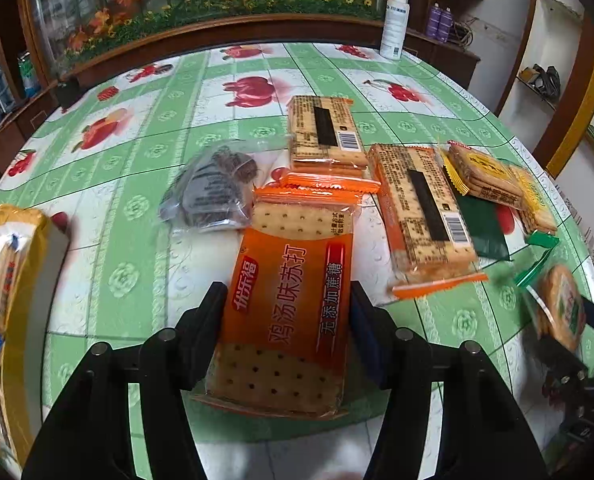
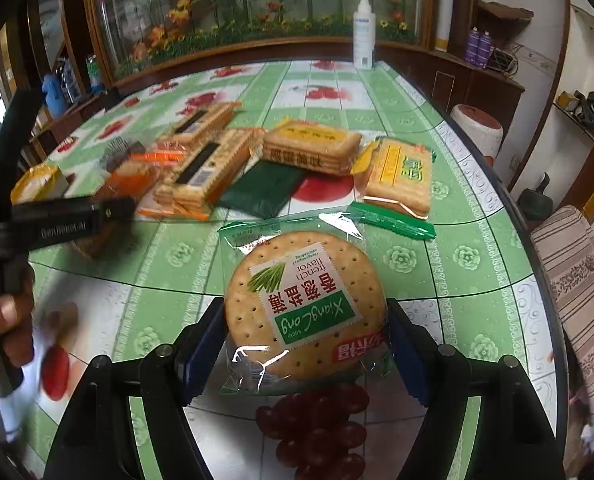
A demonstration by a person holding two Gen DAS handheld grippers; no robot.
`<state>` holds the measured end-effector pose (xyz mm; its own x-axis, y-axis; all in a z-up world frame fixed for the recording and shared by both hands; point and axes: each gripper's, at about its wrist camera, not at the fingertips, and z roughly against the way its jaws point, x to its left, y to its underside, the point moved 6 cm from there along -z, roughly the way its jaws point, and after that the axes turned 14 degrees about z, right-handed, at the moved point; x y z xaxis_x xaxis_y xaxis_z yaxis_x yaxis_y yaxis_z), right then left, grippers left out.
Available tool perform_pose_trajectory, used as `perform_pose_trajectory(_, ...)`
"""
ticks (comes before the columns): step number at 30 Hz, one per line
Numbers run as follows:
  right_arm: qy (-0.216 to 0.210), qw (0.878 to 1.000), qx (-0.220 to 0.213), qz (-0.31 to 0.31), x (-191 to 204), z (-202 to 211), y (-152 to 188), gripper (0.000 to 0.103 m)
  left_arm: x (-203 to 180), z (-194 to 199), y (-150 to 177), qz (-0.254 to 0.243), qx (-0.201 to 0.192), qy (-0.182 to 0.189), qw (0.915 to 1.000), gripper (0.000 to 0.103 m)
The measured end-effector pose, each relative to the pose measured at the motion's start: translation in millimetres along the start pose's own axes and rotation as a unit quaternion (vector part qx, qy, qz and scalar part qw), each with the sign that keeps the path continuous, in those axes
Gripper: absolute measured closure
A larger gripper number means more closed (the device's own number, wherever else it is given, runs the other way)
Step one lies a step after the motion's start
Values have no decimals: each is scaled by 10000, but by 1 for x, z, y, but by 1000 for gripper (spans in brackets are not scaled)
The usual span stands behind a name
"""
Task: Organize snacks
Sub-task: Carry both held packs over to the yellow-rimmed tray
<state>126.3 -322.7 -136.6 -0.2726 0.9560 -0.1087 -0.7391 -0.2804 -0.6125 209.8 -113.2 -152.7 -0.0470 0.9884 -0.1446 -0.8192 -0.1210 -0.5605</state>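
My left gripper [image 1: 287,300] is shut on an orange soda-cracker pack [image 1: 289,304], held above the table. My right gripper [image 2: 305,316] is shut on a round green-labelled cracker pack [image 2: 305,308], which also shows in the left wrist view [image 1: 561,306]. On the green fruit-print tablecloth [image 1: 137,152] lie two orange cracker packs face down [image 1: 325,136] [image 1: 421,204], a dark clear-wrapped snack [image 1: 213,188], yellow cracker packs [image 2: 313,152] [image 2: 401,176] and a dark green sachet [image 2: 263,192]. The left gripper shows at the left of the right wrist view [image 2: 109,208].
A yellow-wrapped pack [image 1: 5,280] sits at the left table edge. A white spray bottle [image 2: 363,32] stands at the far edge before a wooden-framed floral screen. A striped cushion [image 2: 577,292] and a white stool [image 2: 477,128] are right of the table.
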Motion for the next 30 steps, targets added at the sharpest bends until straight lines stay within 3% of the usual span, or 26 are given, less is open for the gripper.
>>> perform_pose_trajectory(14,-441,9963,-743,41,41,56,-17,25,38,84,14,176,-889,-307,9954,45)
perform_pose_trajectory(30,-936,9888,-1084,424,118,73,-29,25,109,122,29,693,-1254,-746,9869,45)
